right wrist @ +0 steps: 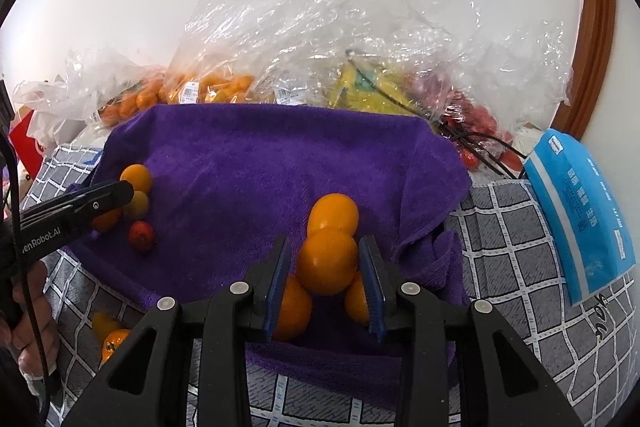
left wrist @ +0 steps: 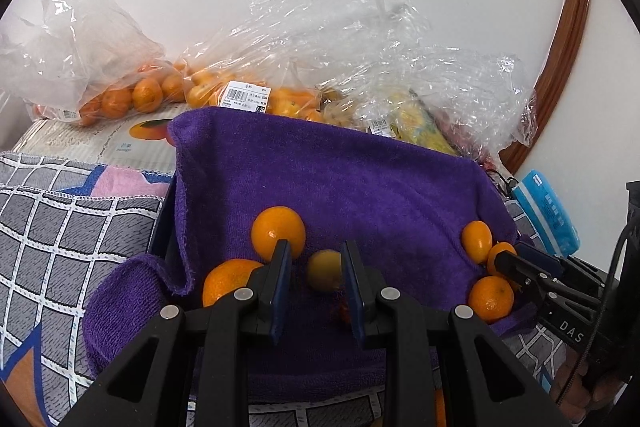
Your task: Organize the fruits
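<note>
The black side of the right gripper (left wrist: 532, 277) reads "DAS" in the left wrist view, and the left gripper (right wrist: 90, 205) shows "enRobot.AI" in the right wrist view. Behind the purple terry towel (left wrist: 360, 179) draped over a dark box, clear crinkled plastic bags (left wrist: 132, 79) of small oranges carry white barcode price stickers (left wrist: 245, 98), too small to read beyond "7.2". A flat printed carton shows a mango picture (left wrist: 150, 129). A blue and white packet (right wrist: 580, 211) with unreadable writing lies on the grey grid-patterned cloth (right wrist: 520, 227). On the towel, the left gripper's jaws stand slightly apart either side of a small yellowish fruit (left wrist: 325, 270), not pressing it. The right gripper's jaws flank a round orange (right wrist: 328, 261) in a cluster, with narrow gaps showing. A small red fruit (right wrist: 141, 235) lies near the left gripper.
</note>
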The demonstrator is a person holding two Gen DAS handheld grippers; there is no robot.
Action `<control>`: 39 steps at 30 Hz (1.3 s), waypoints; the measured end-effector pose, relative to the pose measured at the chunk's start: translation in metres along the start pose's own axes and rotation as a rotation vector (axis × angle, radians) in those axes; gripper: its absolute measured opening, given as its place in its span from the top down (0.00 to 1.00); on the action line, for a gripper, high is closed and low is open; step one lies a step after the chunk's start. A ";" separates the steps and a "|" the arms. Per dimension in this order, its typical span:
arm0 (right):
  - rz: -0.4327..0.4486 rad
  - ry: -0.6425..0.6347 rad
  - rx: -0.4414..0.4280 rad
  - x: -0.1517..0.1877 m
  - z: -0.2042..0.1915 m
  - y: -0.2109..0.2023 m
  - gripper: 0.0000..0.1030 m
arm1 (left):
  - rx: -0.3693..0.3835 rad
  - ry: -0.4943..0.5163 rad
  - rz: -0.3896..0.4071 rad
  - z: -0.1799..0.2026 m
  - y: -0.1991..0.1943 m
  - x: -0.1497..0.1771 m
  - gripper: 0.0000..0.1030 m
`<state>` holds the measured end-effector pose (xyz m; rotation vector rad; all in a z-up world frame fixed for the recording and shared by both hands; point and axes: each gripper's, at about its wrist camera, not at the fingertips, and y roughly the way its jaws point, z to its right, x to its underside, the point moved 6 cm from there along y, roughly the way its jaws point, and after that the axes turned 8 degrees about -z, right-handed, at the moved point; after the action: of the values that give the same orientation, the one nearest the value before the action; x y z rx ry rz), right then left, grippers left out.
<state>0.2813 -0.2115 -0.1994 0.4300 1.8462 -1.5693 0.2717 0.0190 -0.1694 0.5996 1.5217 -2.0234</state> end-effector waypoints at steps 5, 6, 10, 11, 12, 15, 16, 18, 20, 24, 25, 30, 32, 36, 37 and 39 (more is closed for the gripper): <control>0.054 0.021 -0.011 -0.005 0.001 -0.015 0.50 | 0.011 -0.004 0.026 0.001 -0.008 -0.001 0.62; 0.065 0.023 -0.007 -0.006 0.000 -0.019 0.49 | 0.010 -0.004 0.037 0.002 -0.010 -0.001 0.57; 0.109 0.033 0.016 -0.010 0.001 -0.033 0.49 | -0.008 -0.008 0.078 0.002 -0.021 -0.004 0.52; 0.121 0.038 0.015 -0.011 0.001 -0.037 0.49 | -0.010 -0.010 0.080 0.003 -0.024 -0.005 0.52; 0.136 0.045 0.010 -0.013 0.001 -0.041 0.49 | -0.010 -0.011 0.082 0.003 -0.027 -0.006 0.52; 0.178 0.073 0.011 -0.022 0.000 -0.058 0.49 | 0.001 -0.008 0.128 0.007 -0.049 -0.012 0.52; 0.184 0.080 0.017 -0.025 0.000 -0.064 0.49 | 0.016 -0.017 0.147 0.007 -0.059 -0.014 0.52; 0.190 0.091 0.016 -0.029 -0.001 -0.077 0.49 | 0.019 -0.035 0.157 0.006 -0.073 -0.016 0.52; 0.202 0.116 0.025 -0.030 -0.001 -0.091 0.49 | 0.003 -0.029 0.148 0.006 -0.085 -0.017 0.52; 0.222 0.145 0.064 -0.022 -0.002 -0.113 0.49 | -0.032 0.016 0.153 0.010 -0.112 -0.009 0.52; 0.220 0.151 0.072 -0.018 -0.004 -0.117 0.49 | -0.043 0.024 0.151 0.010 -0.118 -0.006 0.52; 0.156 0.135 0.042 0.006 -0.018 -0.122 0.49 | -0.055 0.039 0.112 0.005 -0.129 0.017 0.52; 0.131 0.116 0.032 0.018 -0.027 -0.121 0.49 | -0.078 0.030 0.097 -0.002 -0.130 0.026 0.52; 0.078 0.084 -0.014 0.040 -0.047 -0.111 0.49 | -0.101 0.012 0.048 -0.017 -0.128 0.043 0.52; 0.066 0.080 -0.027 0.046 -0.051 -0.108 0.49 | -0.110 0.010 0.036 -0.020 -0.128 0.048 0.52; 0.038 0.077 -0.049 0.058 -0.059 -0.100 0.49 | -0.134 0.017 0.007 -0.027 -0.126 0.058 0.52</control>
<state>0.1596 -0.1865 -0.1604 0.5064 1.9194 -1.4981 0.1470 0.0643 -0.1213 0.5692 1.6469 -1.8975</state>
